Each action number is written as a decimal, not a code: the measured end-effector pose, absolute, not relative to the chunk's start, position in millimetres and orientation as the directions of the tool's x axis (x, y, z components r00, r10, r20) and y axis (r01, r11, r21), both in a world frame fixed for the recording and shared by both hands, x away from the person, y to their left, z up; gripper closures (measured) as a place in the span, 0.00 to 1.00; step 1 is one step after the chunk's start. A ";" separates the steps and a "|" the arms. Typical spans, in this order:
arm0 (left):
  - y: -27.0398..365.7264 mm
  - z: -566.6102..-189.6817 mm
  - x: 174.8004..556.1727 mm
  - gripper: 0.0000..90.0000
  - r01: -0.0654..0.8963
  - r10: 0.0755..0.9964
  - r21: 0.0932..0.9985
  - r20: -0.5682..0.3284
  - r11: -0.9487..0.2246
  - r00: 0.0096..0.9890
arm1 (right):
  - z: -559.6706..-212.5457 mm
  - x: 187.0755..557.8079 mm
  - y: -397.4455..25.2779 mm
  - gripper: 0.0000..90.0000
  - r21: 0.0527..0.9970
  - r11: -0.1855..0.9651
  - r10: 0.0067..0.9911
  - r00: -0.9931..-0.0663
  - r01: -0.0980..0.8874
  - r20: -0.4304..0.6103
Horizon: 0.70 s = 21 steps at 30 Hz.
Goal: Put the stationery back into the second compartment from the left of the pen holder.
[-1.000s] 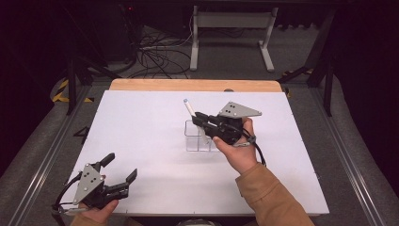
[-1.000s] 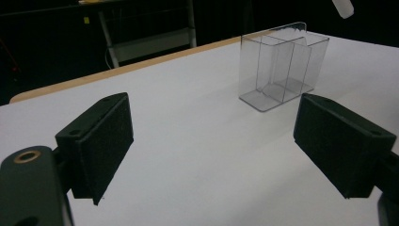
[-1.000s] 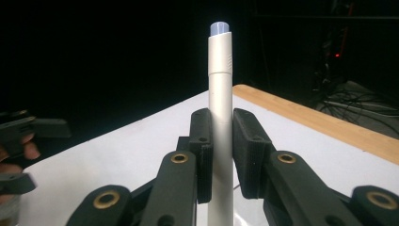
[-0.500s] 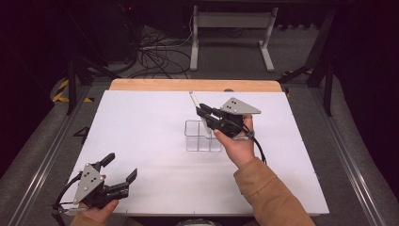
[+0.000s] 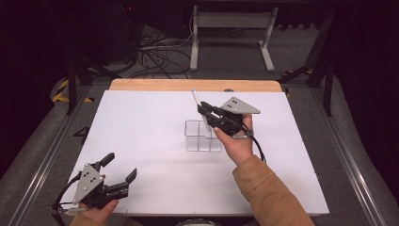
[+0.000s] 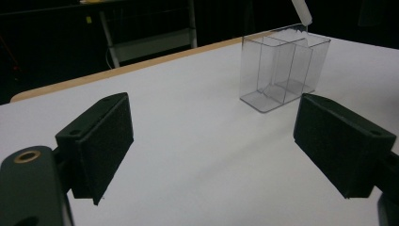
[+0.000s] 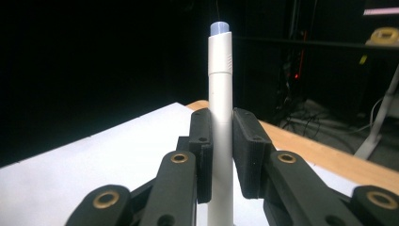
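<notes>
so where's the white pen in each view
High view: the pen is right of centre, slanting up-left out of the right claw, above the clear box.
Left gripper view: just its tip at the top edge, over the box.
Right gripper view: upright at centre, clamped between the jaws.
Shared landmark: the table's wooden far edge.

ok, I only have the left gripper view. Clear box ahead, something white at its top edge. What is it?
Observer: A white pen, clamped upright in the right gripper.
Operator: Is it in the box yet?
Observer: Not settled. In the high view its lower end overlaps the box, the rest sticks up past the rim.
Operator: And my left gripper?
Observer: Left gripper is open at the table's near left corner, holding nothing.
</notes>
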State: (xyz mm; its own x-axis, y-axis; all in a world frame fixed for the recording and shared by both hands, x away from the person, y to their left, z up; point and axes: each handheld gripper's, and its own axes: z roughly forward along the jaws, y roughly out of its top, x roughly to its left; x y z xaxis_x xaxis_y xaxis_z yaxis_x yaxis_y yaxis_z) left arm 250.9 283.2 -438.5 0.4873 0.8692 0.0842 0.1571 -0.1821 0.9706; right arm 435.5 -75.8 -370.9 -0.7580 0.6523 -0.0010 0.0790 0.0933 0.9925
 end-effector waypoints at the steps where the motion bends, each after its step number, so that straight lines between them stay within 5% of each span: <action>1: 283.1 -438.5 251.0 0.15 0.157 0.869 0.971 0.085 -0.183 0.487 | -371.7 435.3 -75.4 0.88 0.992 0.103 0.656 -0.755 0.073 -0.013; 21: 282.7 -439.0 252.4 0.15 0.158 0.868 0.970 0.086 -0.186 0.490 | -398.8 441.5 -70.1 0.88 0.989 0.117 0.670 -0.742 0.088 -0.014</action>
